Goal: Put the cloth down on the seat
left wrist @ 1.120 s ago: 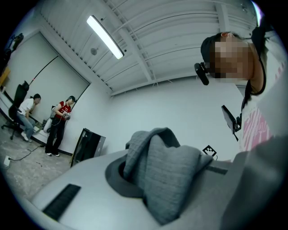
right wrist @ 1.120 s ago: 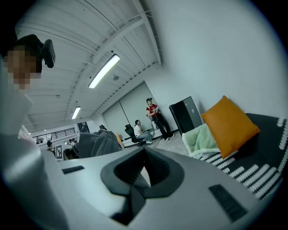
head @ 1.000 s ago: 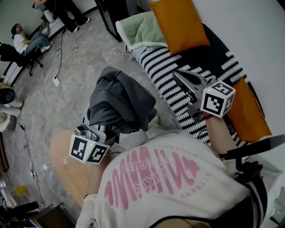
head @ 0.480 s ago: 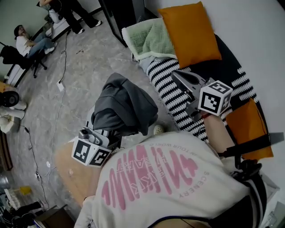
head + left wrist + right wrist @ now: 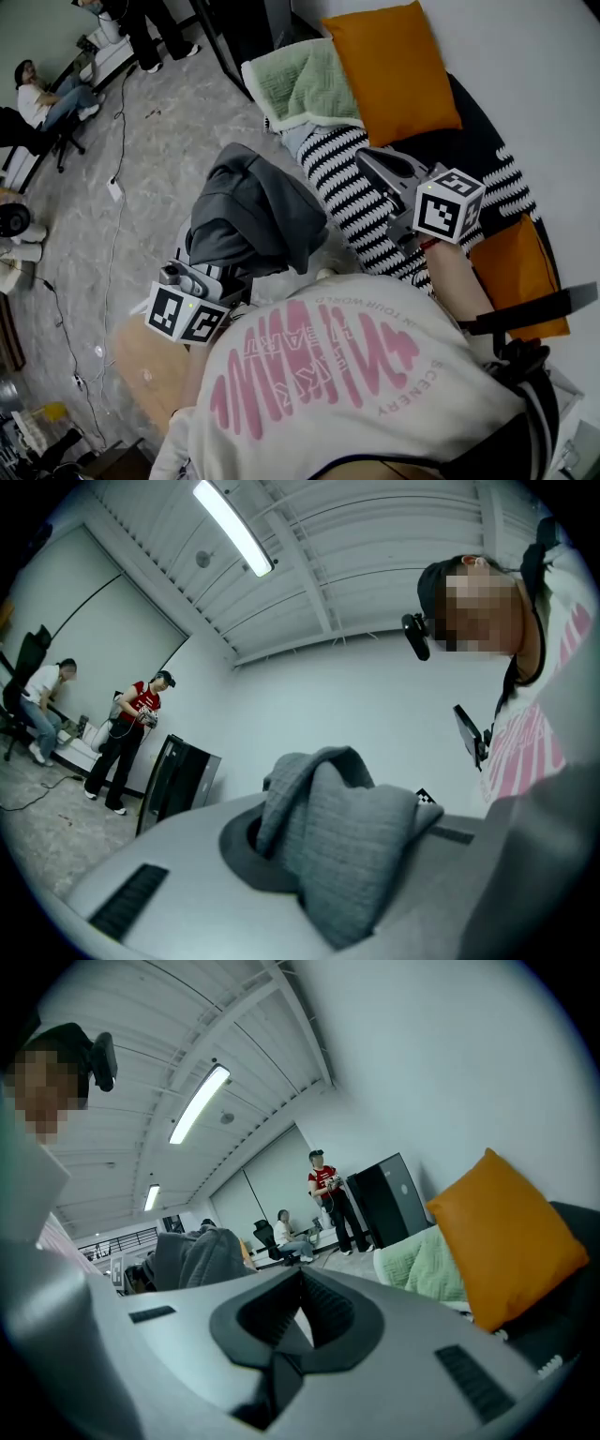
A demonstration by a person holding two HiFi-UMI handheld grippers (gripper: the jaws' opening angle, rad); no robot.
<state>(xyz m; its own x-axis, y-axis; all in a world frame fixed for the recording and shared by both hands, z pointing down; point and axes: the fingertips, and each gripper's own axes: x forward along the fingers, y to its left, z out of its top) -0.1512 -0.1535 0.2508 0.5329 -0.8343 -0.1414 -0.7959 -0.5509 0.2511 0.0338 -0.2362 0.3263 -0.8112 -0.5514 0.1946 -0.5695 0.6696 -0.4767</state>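
Grey floor [image 5: 141, 150] fills the head view's left, and a striped seat [image 5: 347, 169] runs along the upper right. At centre, the cloth [image 5: 253, 211] is bunched on the left gripper [image 5: 202, 281] above the floor. The right gripper [image 5: 375, 167] is over the seat.

Left gripper view: the jaws are clamped on the cloth at lower centre.

Right gripper view: the jaws are together with nothing between them.

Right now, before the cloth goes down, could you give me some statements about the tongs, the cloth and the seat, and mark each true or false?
1. The left tongs are shut on the grey cloth. True.
2. The right tongs stand wide open. False: they are shut, with nothing between them.
3. The cloth lies on the sofa. False: it hangs from the left tongs, beside the striped seat.
4. A green blanket lies beside an orange cushion. True.
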